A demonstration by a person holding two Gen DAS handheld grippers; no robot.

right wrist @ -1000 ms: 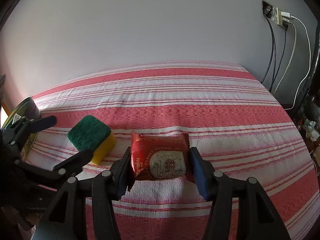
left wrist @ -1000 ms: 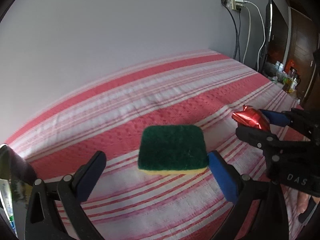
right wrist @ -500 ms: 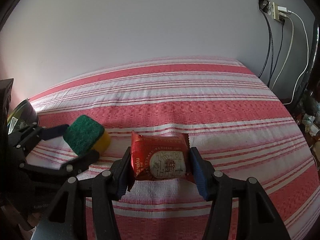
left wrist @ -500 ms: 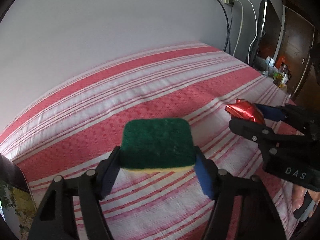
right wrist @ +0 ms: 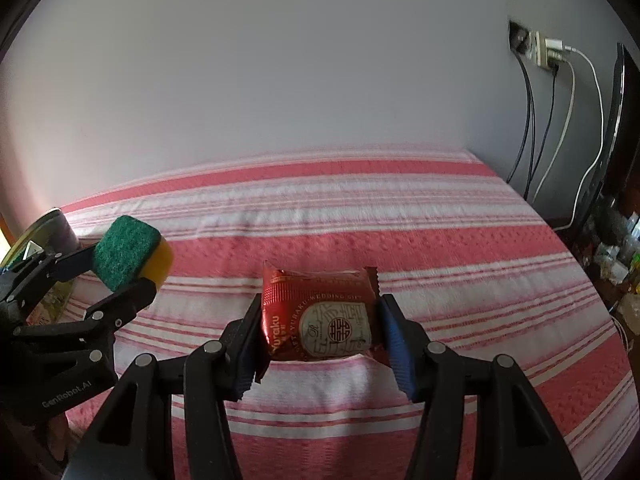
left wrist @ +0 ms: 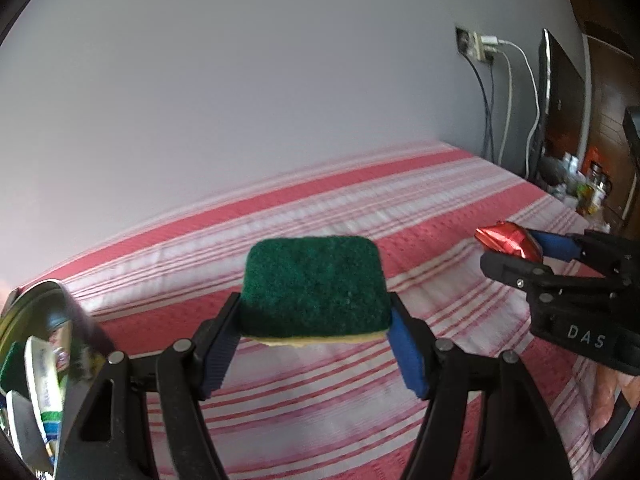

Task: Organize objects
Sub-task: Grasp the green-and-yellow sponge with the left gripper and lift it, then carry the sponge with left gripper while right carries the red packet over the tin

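My left gripper [left wrist: 314,344] is shut on a green and yellow sponge [left wrist: 314,286] and holds it above the striped bed. It also shows at the left of the right wrist view [right wrist: 128,252]. My right gripper [right wrist: 318,344] is shut on a red snack packet [right wrist: 320,316], held just above the bedspread. The packet shows at the right of the left wrist view [left wrist: 506,240]. A round tin [left wrist: 36,360] with items inside sits at the far left.
The red and white striped bedspread [right wrist: 400,240] runs to a plain wall. A socket with cables [right wrist: 540,52] and a dark screen [left wrist: 556,92] stand at the right. Cluttered small items [right wrist: 616,248] lie beyond the bed's right edge.
The left gripper closed on the sponge and lifted it off the bed. The right gripper has kept its hold on the packet and risen slightly.
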